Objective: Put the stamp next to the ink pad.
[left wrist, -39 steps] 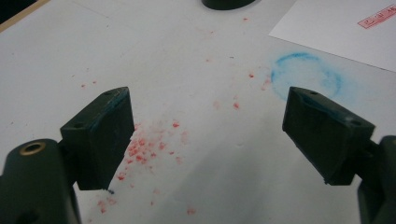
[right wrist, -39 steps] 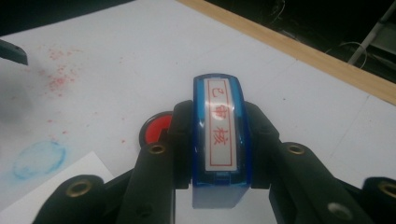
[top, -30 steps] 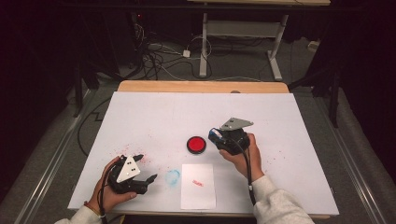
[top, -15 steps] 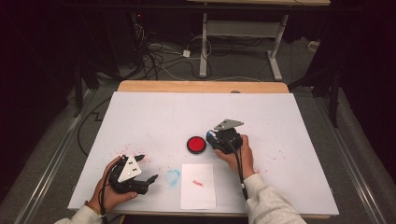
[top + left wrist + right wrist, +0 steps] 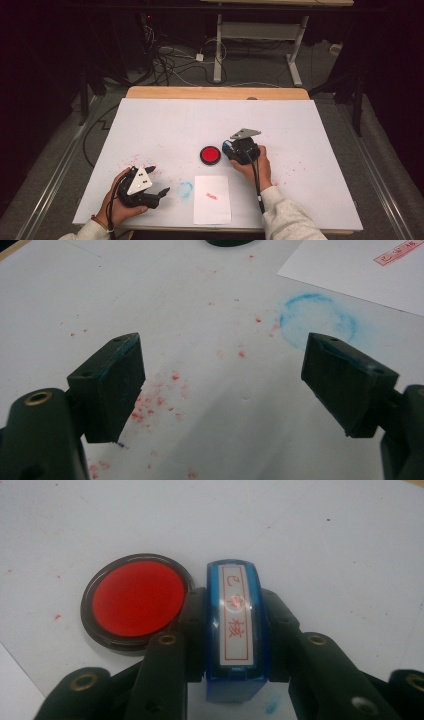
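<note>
Likely light and rigid, that blue stamp (image 5: 234, 630): hard glossy plastic, a little slippery, best clamped across its two long flat sides with the label face left clear. Held exactly so by the right tongs (image 5: 234, 625), jaws closed on both flanks, label up, hovering just beside the red ink pad (image 5: 136, 601) on the white tabletop (image 5: 300, 125). Seen from above too, right tongs (image 5: 235, 151) close to the ink pad (image 5: 210, 155), with the stamped paper sheet (image 5: 212, 199) nearer the person. Left tongs (image 5: 225, 385) spread wide, gripping nothing, resting low over red ink specks near a blue ring mark (image 5: 318, 319); seemingly idle.
</note>
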`<state>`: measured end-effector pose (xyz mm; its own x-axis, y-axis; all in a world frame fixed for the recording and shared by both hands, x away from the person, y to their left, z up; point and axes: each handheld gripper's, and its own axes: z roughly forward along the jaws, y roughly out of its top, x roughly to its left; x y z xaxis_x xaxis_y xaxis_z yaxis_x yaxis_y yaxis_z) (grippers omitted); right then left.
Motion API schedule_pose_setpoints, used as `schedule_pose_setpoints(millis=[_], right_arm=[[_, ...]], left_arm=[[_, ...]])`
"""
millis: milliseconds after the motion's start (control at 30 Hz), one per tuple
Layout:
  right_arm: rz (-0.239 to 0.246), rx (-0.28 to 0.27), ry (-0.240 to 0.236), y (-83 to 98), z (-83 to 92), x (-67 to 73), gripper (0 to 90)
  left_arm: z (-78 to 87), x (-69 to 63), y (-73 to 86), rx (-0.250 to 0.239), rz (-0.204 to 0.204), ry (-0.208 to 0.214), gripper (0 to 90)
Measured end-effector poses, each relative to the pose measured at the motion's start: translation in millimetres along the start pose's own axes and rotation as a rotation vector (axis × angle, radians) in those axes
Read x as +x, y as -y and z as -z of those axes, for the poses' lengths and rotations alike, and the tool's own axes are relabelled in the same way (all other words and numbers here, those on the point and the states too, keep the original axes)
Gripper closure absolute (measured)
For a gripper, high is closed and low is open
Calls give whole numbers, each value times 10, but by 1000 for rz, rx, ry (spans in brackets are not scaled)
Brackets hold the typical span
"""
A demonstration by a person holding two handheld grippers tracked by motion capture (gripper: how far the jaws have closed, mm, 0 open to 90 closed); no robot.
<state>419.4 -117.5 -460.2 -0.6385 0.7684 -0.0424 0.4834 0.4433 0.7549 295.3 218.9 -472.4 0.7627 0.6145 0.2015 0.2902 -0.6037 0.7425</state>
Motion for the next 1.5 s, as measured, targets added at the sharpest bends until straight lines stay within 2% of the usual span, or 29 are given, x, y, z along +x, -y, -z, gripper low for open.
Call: schedule_pose_setpoints(millis=[633, 833, 1000, 1133, 1233, 1500], right_arm=[[-24, -9, -19, 52, -31, -8, 693], [-8, -5, -16, 51, -31, 2, 695], [-14, -6, -17, 54, -32, -2, 692], [-13, 16, -20, 61, -46, -3, 649], [-13, -11, -13, 47, -12, -18, 632], [-6, -37, 2, 4, 70, -40, 484]], left_arm=[[7, 3, -6, -5, 0, -6, 172], [9, 0, -6, -4, 1, -6, 172], [7, 1, -5, -2, 1, -5, 172], [6, 4, -6, 0, -1, -4, 172], [3, 3, -4, 2, -1, -3, 172], [-2, 0, -9, 3, -4, -2, 172]])
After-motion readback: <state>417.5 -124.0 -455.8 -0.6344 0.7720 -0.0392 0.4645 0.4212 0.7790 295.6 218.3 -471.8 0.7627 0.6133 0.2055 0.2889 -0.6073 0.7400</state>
